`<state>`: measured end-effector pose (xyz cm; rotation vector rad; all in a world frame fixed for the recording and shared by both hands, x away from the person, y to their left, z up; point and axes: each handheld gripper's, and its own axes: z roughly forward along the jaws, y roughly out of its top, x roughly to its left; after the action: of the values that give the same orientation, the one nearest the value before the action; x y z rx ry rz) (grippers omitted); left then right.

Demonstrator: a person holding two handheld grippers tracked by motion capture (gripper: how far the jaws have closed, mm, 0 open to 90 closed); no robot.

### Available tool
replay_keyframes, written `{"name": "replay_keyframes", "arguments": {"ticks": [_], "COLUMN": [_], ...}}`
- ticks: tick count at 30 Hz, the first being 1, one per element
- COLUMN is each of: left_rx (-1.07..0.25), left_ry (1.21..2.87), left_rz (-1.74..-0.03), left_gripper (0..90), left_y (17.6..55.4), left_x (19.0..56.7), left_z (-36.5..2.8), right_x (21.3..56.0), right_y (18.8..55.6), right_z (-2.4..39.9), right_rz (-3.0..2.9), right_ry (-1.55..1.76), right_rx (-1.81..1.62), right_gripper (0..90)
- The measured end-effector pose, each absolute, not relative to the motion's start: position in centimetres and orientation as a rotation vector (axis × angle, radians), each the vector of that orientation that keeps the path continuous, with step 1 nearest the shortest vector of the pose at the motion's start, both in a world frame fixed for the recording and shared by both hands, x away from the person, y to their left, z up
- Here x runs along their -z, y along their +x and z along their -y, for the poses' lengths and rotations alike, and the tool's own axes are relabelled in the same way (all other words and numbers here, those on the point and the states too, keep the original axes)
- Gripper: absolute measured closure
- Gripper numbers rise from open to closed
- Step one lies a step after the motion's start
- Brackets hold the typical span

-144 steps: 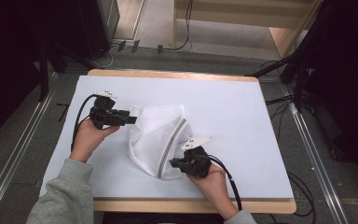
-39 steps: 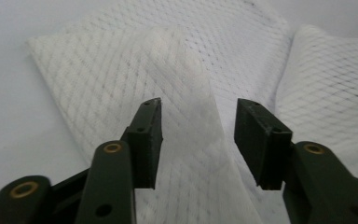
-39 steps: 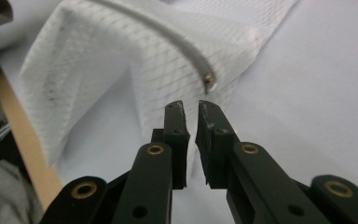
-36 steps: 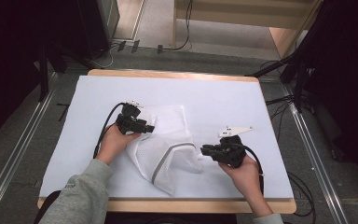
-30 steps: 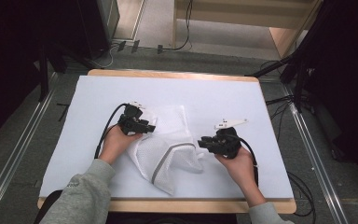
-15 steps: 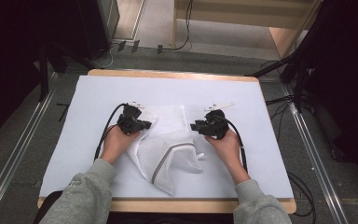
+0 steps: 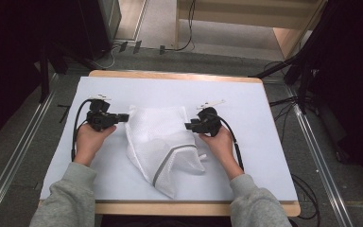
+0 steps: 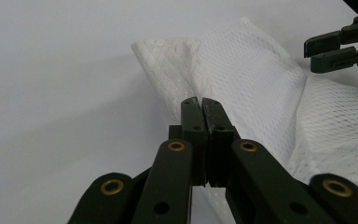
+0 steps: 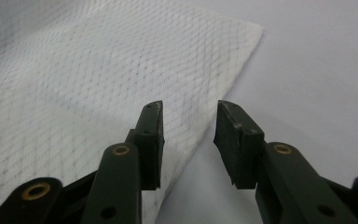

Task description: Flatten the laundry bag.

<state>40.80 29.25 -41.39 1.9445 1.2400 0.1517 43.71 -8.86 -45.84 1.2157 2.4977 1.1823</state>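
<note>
No brand, label or writing can be read on anything here. A white mesh bag (image 7: 163,144) lies crumpled in the middle of the table (image 7: 264,113), which is covered by a pale sheet with a wooden rim showing at the far and near edges; a grey band runs along one folded edge of the bag toward the near side. The left gripper (image 7: 123,117) sits at the bag's left edge, held by the left hand (image 7: 90,140); in the left gripper view its jaws are pressed flat together, and their tips meet right at the bag's near fold (image 8: 261,93), though whether a pinch of mesh is caught between them is hard to make out, since the jaws themselves hide that spot. The right gripper (image 7: 189,126) sits at the bag's right edge in the right hand (image 7: 220,142); in the right gripper view its jaws stand apart with the bag's edge (image 9: 121,70) running beneath the gap, one jaw over mesh and the other over bare sheet, and it is unclear if they touch the cloth. The right gripper's tips also show far off at the top right of the left gripper view (image 8: 340,46). Grey sleeves are cut off by the bottom of the high view, and the surroundings are dark
</note>
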Motion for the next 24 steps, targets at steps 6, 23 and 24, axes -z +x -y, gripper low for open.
{"name": "replay_keyframes", "arguments": {"ticks": [6,23,24], "left_rx": [-0.099,-0.093,-0.099], "left_ry": [1.908,1.897,1.9], "left_rz": [-1.316,-1.371,-1.375], "left_gripper": [90.0,59.8,57.4], "left_y": [40.7,40.3,40.2], "left_x": [42.4,43.8,43.7], "left_z": [-31.5,-32.4,-32.4], "right_x": [46.3,46.6,46.5], "right_y": [44.5,45.2,45.3], "right_z": [7.9,6.8,7.0], "right_rz": [-2.516,-2.549,-2.543], "right_ry": [1.208,1.208,1.208], "right_rx": [-1.154,-1.103,-1.106], "right_gripper": [62.4,90.0,90.0]}}
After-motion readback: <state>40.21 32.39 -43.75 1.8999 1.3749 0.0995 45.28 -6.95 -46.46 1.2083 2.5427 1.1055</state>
